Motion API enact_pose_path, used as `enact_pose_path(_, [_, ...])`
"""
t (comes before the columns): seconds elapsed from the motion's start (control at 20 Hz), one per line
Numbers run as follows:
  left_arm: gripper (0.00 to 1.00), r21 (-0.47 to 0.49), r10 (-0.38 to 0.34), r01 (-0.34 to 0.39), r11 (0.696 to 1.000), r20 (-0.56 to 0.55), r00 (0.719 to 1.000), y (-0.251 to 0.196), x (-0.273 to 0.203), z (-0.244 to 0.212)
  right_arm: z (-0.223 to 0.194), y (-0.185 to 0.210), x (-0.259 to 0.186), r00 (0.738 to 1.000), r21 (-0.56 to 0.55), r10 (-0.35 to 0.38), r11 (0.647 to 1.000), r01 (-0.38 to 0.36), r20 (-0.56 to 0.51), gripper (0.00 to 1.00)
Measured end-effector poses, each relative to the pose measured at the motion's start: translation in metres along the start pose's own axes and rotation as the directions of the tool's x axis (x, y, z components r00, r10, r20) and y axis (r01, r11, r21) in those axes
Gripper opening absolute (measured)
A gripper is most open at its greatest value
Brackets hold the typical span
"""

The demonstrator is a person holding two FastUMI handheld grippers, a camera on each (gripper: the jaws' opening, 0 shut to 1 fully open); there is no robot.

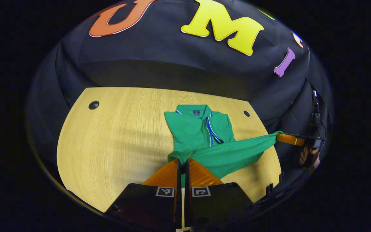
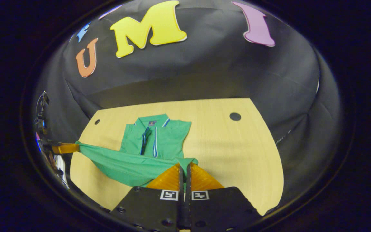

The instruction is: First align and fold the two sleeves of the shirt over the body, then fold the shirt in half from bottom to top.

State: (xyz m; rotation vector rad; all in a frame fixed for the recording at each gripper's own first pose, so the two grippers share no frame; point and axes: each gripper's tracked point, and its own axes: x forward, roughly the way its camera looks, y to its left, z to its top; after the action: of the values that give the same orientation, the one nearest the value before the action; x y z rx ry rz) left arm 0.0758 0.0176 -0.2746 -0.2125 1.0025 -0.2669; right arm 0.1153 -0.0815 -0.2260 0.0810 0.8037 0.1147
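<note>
Left gripper view shows both grippers (image 1: 181,161) (image 2: 184,166) clamped on the green polo shirt's (image 1: 201,129) hem, lifted over the pale wooden table (image 1: 114,141); uneven pulling could skew the fold

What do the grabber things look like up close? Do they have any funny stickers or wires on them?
Each has a black, blocky body. The left gripper and the right gripper both have two ridged, wedge-shaped fingers. Two square black-and-white pattern stickers sit behind the fingers. Black cables stick up from the right gripper, seen farther off.
</note>
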Motion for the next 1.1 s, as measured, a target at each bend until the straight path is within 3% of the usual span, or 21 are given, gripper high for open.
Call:
enact_pose_path(0.2, [0.06, 0.011, 0.045, -0.046, 0.999, 0.093, 0.995, 0.017, 0.033, 0.054, 0.052, 0.008, 0.040, 0.997, -0.004, -0.003, 1.000, 0.003, 0.074, 0.02])
enact_pose_path(0.45, [0.05, -0.105, 0.092, -0.071, 0.992, 0.215, 0.972, 0.033, 0.081, 0.117, 0.097, 0.013, 0.092, 0.990, -0.015, -0.012, 1.000, 0.014, 0.139, 0.00])
enact_pose_path(0.8, [0.06, -0.023, 0.172, -0.172, 0.985, 0.254, 0.952, 0.043, 0.136, 0.136, 0.114, 0.013, 0.159, 0.986, -0.049, -0.022, 0.998, 0.031, 0.168, 0.00])
enact_pose_path(1.1, [0.10, -0.027, 0.214, -0.215, 0.976, 0.276, 0.937, 0.050, 0.151, 0.139, 0.109, 0.015, 0.181, 0.987, -0.069, -0.016, 0.997, 0.028, 0.160, 0.04])
